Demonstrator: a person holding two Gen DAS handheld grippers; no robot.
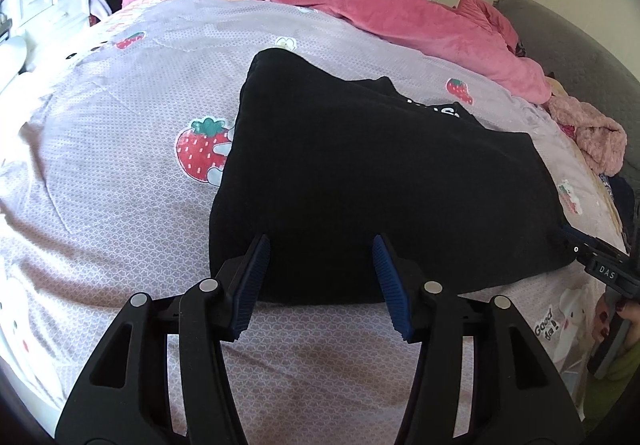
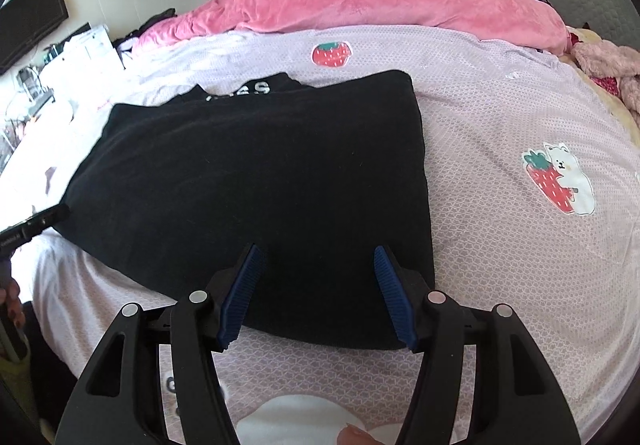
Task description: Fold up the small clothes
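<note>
Lying on the bed (image 1: 120,173), one black garment (image 1: 360,173) is seen just beyond two grippers. Left gripper (image 1: 320,245) and right gripper (image 2: 318,255) fingers are spread apart, nothing gripped.

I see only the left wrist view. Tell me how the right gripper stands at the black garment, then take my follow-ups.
Observer: The right gripper is open. Its jaws are spread over the near edge of the black garment, with nothing pinched.
Operator: Give me its place along that edge.
Observer: It is at the right end. Its right pad sits just inside the garment's near right corner.
Operator: Report what lies to the right of that corner.
Observer: Only the printed sheet. A strawberry-and-bear print lies well apart from the garment's edge.
</note>
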